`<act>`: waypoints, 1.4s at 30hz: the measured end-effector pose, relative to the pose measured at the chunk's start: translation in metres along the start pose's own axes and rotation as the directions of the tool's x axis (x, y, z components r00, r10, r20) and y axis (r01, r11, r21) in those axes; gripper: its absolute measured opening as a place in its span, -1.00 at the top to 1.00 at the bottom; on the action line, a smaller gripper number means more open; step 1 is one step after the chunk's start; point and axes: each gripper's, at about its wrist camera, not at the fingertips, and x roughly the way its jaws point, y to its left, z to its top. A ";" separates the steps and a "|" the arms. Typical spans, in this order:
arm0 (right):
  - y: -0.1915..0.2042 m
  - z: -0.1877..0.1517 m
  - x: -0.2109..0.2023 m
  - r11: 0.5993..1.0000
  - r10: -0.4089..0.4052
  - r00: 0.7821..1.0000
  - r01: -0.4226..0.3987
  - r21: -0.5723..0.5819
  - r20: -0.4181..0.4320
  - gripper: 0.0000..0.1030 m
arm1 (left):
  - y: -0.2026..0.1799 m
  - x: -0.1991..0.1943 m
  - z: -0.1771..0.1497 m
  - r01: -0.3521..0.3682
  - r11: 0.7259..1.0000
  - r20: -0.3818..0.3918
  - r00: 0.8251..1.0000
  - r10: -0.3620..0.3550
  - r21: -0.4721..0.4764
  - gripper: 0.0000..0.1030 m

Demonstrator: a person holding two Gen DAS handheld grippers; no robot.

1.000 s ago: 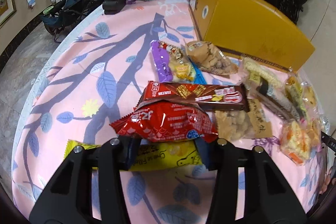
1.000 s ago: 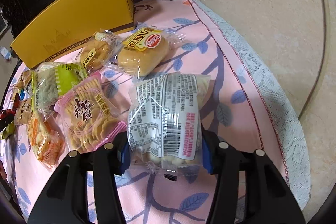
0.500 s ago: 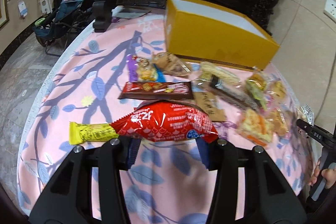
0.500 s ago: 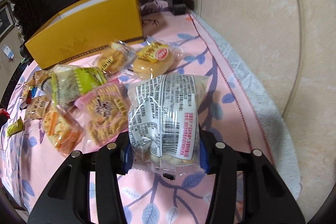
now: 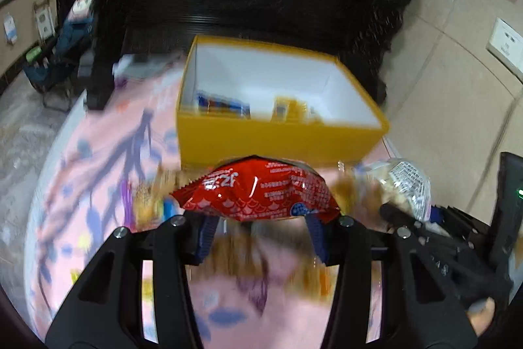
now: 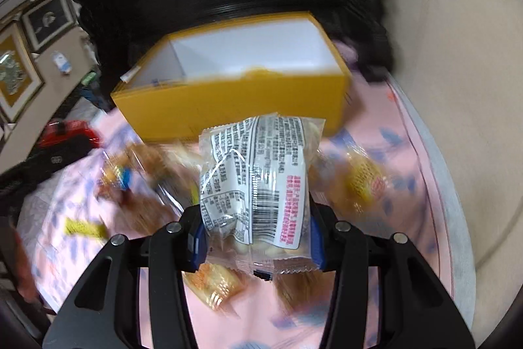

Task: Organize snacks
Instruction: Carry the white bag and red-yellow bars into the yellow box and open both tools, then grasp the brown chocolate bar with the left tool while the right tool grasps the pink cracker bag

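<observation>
A: The red snack bag (image 5: 255, 193) is in the left tool (image 5: 258, 234), which is closed on it across its lower part. The bag is up in the air, in front of the yellow box (image 5: 281, 136) and above the desk (image 5: 98, 172). It looks puffed, so I judge it light and soft, with thin slippery foil.

B: And the other one?

A: The clear packet with the printed label (image 6: 258, 185) is gripped in the right tool (image 6: 256, 242), near its bottom seal. It stands upright between the blue pads (image 6: 197, 246). It also hangs in the air before the yellow box (image 6: 228, 107). I think it is light, and the pieces inside seem brittle, so a hard squeeze can break them.

B: Where is the best place to hold such bags?

A: In my opinion across the middle of the body, not at the crimped edge, because the film can slide out there. The box is open on top and a few packs (image 5: 222, 105) lie inside, but they are blurred. More snacks remain on the pink cloth (image 6: 408, 185), also blurred.
</observation>
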 end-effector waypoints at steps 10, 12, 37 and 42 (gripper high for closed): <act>-0.003 0.099 0.041 0.999 -0.030 0.999 0.030 -0.009 0.021 0.04 | -0.022 0.050 0.074 -0.032 0.999 0.003 0.999 0.032 0.024 0.06; -0.006 0.106 0.048 0.999 -0.033 0.999 0.033 -0.006 0.017 0.04 | -0.020 0.061 0.082 -0.036 0.999 0.001 0.999 0.036 0.025 0.06; -0.036 0.046 0.029 0.999 -0.007 0.998 0.005 -0.039 -0.056 -0.42 | 0.016 0.036 0.040 -0.048 0.999 0.016 0.999 0.047 0.019 -0.81; -0.048 -0.048 0.025 0.999 -0.018 0.985 0.012 -0.040 -0.174 -0.43 | 0.033 0.006 -0.047 -0.030 0.999 -0.039 0.999 0.030 0.018 -0.81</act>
